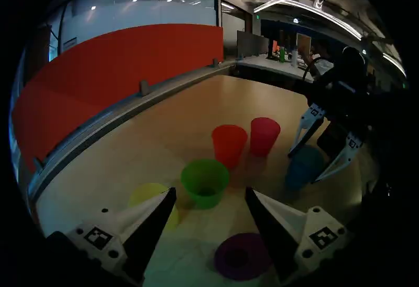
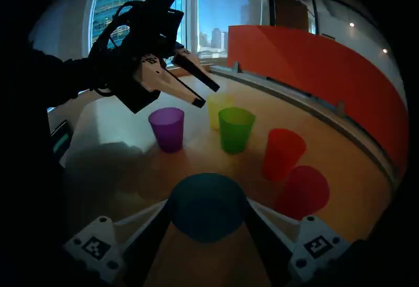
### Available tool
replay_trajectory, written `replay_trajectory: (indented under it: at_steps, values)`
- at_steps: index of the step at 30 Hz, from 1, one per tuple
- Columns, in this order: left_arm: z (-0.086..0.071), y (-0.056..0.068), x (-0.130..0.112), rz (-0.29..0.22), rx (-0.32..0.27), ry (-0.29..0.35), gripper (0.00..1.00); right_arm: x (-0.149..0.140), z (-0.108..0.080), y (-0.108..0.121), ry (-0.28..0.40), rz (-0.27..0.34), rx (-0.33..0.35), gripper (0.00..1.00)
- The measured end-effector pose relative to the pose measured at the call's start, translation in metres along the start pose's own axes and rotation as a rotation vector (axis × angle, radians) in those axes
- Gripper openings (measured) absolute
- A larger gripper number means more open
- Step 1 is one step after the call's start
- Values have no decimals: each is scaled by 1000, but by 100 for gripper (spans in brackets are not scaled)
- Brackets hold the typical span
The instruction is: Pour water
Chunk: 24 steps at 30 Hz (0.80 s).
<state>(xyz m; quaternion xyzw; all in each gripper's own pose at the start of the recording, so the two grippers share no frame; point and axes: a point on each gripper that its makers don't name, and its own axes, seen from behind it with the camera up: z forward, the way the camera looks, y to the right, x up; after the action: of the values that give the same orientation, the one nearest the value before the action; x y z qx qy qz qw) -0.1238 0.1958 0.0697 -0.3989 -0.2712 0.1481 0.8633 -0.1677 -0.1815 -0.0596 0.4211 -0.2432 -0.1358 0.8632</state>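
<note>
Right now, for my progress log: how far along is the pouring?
Done: nothing visibly poured; the green cup looks empty. In hand: the right gripper grips the upright blue cup on both sides; the left gripper hovers open. Left: lifting, tipping it over another cup.

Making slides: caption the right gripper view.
Right gripper holds a blue cup, facing a purple cup, green cup, yellow cup, orange cup and red cup on the table; left gripper open beyond.
</note>
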Motion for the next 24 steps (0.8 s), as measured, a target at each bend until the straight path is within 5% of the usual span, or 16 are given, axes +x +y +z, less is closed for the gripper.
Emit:
replay_trajectory:
  at_steps: [24]
  values:
    - [52, -6, -13, 49, -33, -140, 98, -2, -10, 6, 6, 5, -4, 92]
